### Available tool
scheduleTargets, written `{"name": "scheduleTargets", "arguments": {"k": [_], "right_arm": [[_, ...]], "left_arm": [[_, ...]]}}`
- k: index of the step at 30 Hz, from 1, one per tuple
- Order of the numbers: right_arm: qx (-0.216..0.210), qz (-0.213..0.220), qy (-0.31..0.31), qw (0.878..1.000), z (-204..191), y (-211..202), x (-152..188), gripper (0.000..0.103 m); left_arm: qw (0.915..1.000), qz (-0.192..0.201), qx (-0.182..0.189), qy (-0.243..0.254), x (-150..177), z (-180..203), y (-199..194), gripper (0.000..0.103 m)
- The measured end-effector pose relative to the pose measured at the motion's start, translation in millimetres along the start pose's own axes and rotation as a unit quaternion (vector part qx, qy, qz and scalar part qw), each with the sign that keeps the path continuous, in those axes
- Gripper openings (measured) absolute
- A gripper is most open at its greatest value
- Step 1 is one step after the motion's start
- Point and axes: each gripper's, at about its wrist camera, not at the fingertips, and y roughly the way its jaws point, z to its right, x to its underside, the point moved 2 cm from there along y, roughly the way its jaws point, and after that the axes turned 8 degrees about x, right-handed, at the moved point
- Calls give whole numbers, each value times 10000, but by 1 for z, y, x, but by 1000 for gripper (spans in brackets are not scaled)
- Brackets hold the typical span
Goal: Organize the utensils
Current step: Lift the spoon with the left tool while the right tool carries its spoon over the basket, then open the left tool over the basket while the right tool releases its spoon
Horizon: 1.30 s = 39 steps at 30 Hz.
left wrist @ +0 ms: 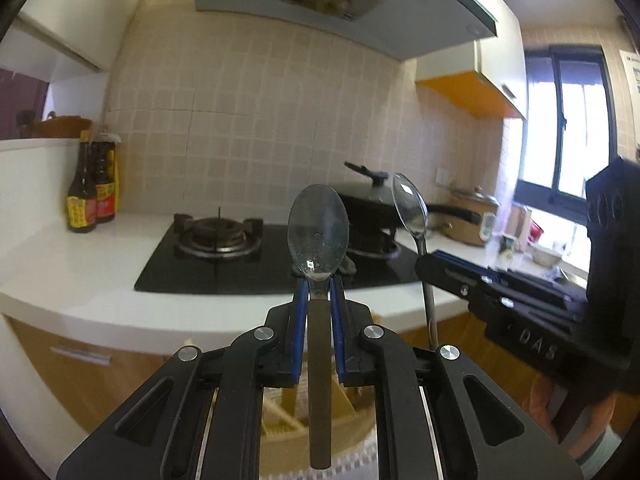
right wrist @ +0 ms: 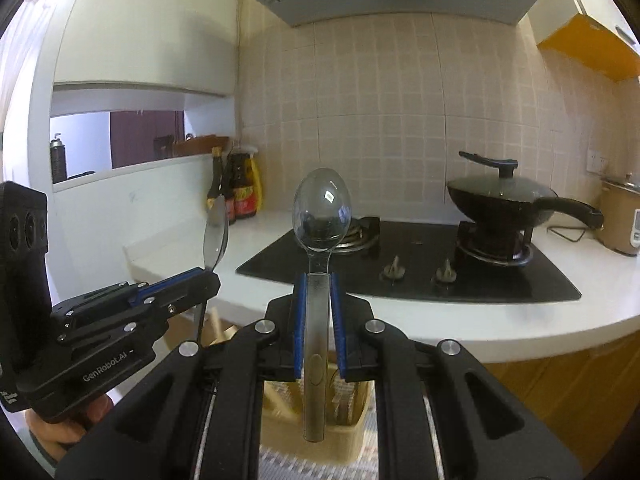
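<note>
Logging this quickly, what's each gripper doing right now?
Left gripper: closed on a metal spoon.
Right gripper: closed on a second metal spoon.

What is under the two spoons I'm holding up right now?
Below the left gripper with its spoon and the right gripper with its spoon sits a beige utensil holder. Its contents are mostly hidden behind the grippers.

White counter [right wrist: 500, 320] curves round the corner, black hob [right wrist: 420, 268] set into it. Lidded wok [right wrist: 500, 200] sits on the hob's right burner. Sauce bottles [left wrist: 90, 188] stand at the back left by the wall; a beige cooker [right wrist: 620, 220] stands far right on the counter.
</note>
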Motion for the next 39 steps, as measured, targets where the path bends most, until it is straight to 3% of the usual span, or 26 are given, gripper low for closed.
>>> {"name": "scheduleTargets", "arguments": {"k": [6, 10, 17, 20, 24, 27, 29, 32, 35, 39], "right_arm": [[-131, 83, 290, 9995, 15, 35, 18, 10], [81, 138, 158, 9997, 17, 52, 34, 10], [5, 31, 165, 9999, 20, 61, 56, 10], [-67, -66, 134, 9999, 21, 56, 59, 11], [-157, -132, 198, 9996, 23, 39, 62, 14], [-152, -149, 271, 9994, 25, 23, 63, 14], [-190, -203, 296, 9992, 25, 11, 66, 15], [-197, -278, 339, 9988, 22, -8, 72, 23], [-146, -308, 390, 9987, 16, -30, 83, 45], [-129, -389, 492, 9980, 9, -54, 100, 48]], "left_arm": [[9991, 403, -143, 4, 12, -11, 27, 10], [9987, 433, -237, -137, 21, -24, 42, 10], [9981, 510, -243, -265, 38, -35, 51, 10], [9983, 461, -204, -279, 42, -37, 49, 22], [9986, 386, -143, -341, 44, -38, 37, 24], [9985, 369, -112, -391, 46, -39, 23, 38], [9981, 389, -79, -462, 47, -39, 7, 43], [9973, 371, -20, -627, 49, -41, -16, 54], [9963, 397, 2, -762, 56, -40, -43, 66], [9956, 385, -70, -849, 71, -35, -73, 75]]}}
